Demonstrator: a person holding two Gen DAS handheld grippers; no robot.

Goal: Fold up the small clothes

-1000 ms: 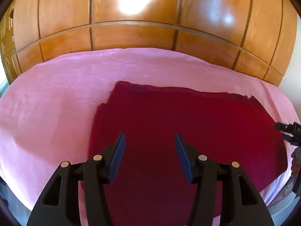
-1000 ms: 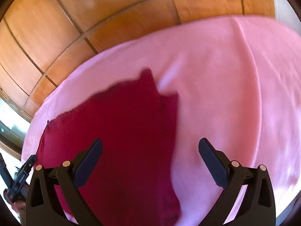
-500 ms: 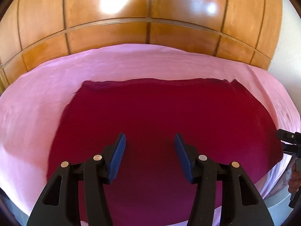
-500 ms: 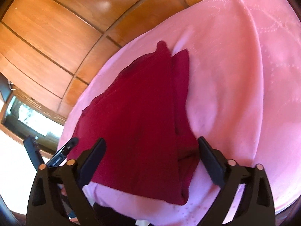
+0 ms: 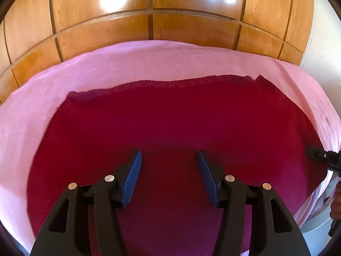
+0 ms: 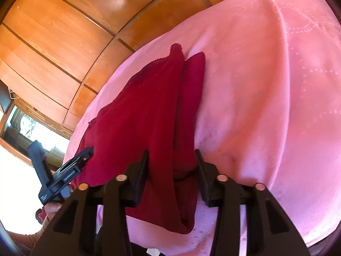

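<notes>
A dark red knitted cloth (image 5: 170,117) lies flat on a pink bedsheet (image 5: 127,64). My left gripper (image 5: 169,153) hovers open over its near middle, with nothing pinched between the blue pads. In the right wrist view the cloth (image 6: 145,106) runs away from me, its right edge doubled into a long fold. My right gripper (image 6: 171,152) is closing on the near end of that fold, and bunched red fabric fills the gap between both pads. The left gripper (image 6: 64,170) shows at the cloth's left side. At the right edge of the left wrist view is the right gripper's tip (image 5: 324,155).
Glossy wooden panels (image 5: 170,21) rise behind the bed. The pink sheet (image 6: 266,85) spreads wide to the right of the cloth. A bright window (image 6: 32,123) sits at the far left. A person's hand (image 6: 51,209) holds the left gripper near the bed's edge.
My right gripper's jaws went from wide apart to narrow around the cloth's folded near edge. My left gripper shifted so the cloth now sits centred under it, jaws unchanged.
</notes>
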